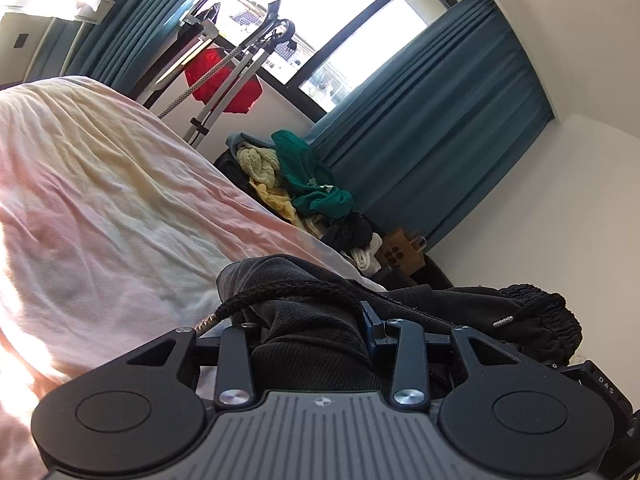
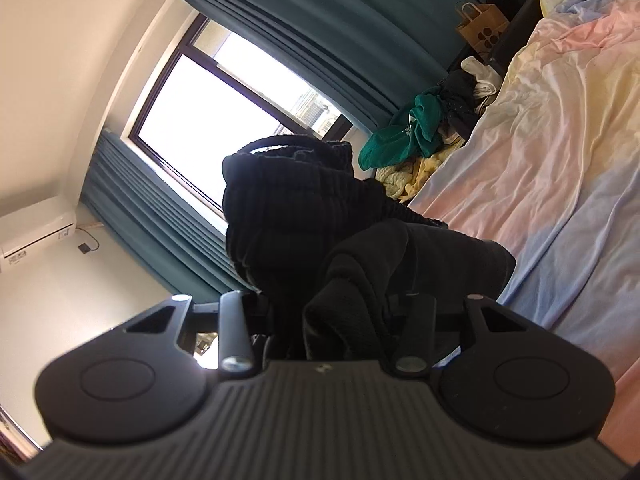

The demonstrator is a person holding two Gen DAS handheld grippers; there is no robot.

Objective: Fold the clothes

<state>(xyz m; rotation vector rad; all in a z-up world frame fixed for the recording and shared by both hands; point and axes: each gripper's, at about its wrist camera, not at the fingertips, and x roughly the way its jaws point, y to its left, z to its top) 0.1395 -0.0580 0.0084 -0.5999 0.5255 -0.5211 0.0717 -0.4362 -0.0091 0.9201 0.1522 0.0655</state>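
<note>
A pair of black ribbed trousers [image 1: 312, 344] with a braided drawstring [image 1: 280, 288] and a gathered elastic waistband [image 1: 536, 320] hangs lifted above the bed. My left gripper [image 1: 308, 320] is shut on a bunch of this cloth, which hides both fingertips. In the right wrist view the same black trousers [image 2: 288, 208] rise in a dark bundle in front of the window. My right gripper [image 2: 332, 300] is shut on another fold of them, and the cloth covers its fingertips too.
A bed with a wrinkled pastel pink, yellow and blue sheet [image 1: 100, 160] [image 2: 560, 140] lies below. Beyond it are a pile of green, yellow and black clothes [image 1: 304, 176] [image 2: 404, 132], a brown paper bag [image 1: 404, 252], a stand with a red garment [image 1: 224, 76], and teal curtains [image 1: 440, 120].
</note>
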